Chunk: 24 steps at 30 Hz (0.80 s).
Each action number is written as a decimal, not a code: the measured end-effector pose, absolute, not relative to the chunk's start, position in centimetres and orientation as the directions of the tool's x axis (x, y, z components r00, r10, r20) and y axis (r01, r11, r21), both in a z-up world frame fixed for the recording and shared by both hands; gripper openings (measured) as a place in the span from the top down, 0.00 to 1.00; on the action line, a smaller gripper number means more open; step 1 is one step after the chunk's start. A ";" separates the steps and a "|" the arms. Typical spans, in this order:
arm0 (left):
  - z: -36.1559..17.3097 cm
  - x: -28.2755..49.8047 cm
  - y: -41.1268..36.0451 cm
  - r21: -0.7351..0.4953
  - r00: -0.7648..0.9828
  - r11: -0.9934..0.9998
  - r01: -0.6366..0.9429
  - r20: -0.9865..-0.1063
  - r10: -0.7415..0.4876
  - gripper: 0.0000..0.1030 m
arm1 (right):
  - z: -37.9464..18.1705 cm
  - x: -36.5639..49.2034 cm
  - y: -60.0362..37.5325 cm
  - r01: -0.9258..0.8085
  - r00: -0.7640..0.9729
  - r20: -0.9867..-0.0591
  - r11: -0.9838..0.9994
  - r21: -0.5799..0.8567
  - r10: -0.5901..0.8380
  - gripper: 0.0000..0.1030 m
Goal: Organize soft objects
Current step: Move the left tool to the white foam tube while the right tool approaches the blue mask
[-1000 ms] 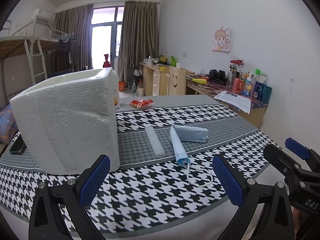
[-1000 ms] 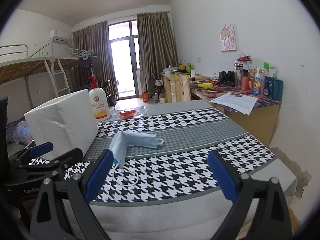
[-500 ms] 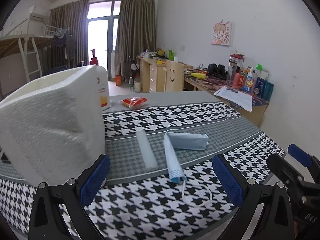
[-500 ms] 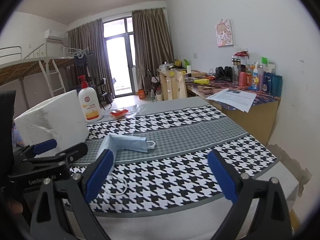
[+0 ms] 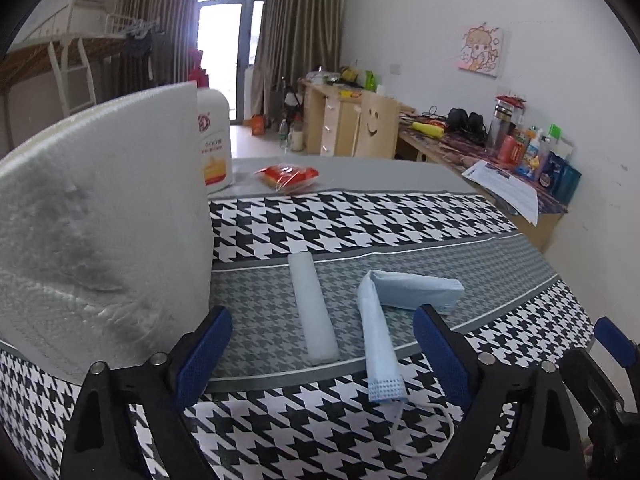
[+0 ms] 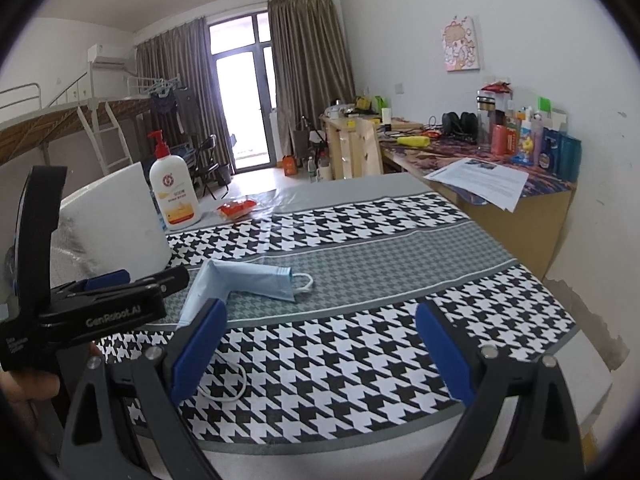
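Observation:
A light blue face mask [image 5: 384,312] lies folded in an L on the houndstooth tablecloth, its white ear loop [image 5: 424,432] trailing toward me; it also shows in the right wrist view [image 6: 244,280]. A white strip [image 5: 314,312] lies left of it. A big white paper-towel pack [image 5: 100,232] stands at the left. My left gripper [image 5: 324,356] is open and empty just short of the strip and mask. My right gripper [image 6: 320,352] is open and empty to the right of the mask, above the cloth.
A lotion pump bottle [image 6: 174,192] and a red snack packet [image 6: 236,210] sit at the table's far side. A cluttered desk [image 6: 500,168] stands along the right wall. The table's front edge [image 6: 360,452] is close below my grippers.
Both grippers have moved forward over the table toward the mask; the left one has also swung right, so the towel pack looms larger at the left. Both stay open.

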<state>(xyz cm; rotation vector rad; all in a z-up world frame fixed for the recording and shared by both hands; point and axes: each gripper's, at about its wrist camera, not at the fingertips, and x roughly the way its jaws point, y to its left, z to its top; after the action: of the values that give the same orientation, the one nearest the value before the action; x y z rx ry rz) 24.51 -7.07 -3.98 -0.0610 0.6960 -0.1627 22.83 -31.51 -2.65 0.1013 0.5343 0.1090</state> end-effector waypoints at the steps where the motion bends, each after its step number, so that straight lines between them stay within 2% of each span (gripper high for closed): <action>1: -4.1 24.7 -7.0 -0.112 0.752 0.987 0.120 -0.638 -0.163 0.14 | -2.7 23.0 -31.4 -0.084 0.852 -0.506 0.989 0.124 0.136 0.06; 8: -4.7 26.1 -7.0 -0.098 0.740 0.992 0.082 -0.660 -0.127 0.24 | -2.8 24.0 -31.0 -0.115 0.840 -0.516 0.985 0.128 0.165 0.06; 12: -5.2 27.2 -7.0 -0.098 0.717 0.993 0.072 -0.687 -0.120 0.34 | -2.8 24.5 -30.8 -0.127 0.835 -0.522 0.984 0.128 0.176 0.06; 15: -5.9 27.8 -7.3 -0.085 0.694 0.993 0.076 -0.711 -0.114 0.36 | -2.9 24.8 -30.8 -0.132 0.830 -0.528 0.983 0.127 0.179 0.06; 16: -6.1 28.0 -7.3 -0.086 0.685 0.993 0.078 -0.719 -0.116 0.41 | -2.9 25.0 -30.8 -0.133 0.827 -0.531 0.983 0.129 0.182 0.06; 19: -6.8 28.7 -7.3 -0.087 0.655 0.993 0.077 -0.746 -0.116 0.48 | -3.1 25.4 -30.5 -0.143 0.820 -0.540 0.982 0.126 0.189 0.06; 24: -7.5 28.6 -7.6 -0.103 0.625 0.988 0.119 -0.765 -0.155 0.49 | -3.3 25.9 -30.2 -0.145 0.812 -0.554 0.982 0.118 0.187 0.06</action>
<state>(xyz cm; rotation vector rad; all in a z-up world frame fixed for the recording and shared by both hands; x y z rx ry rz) 28.58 -7.59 -7.50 -0.0443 0.8815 -0.1574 25.93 -30.18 -3.32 0.0716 0.5984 0.1775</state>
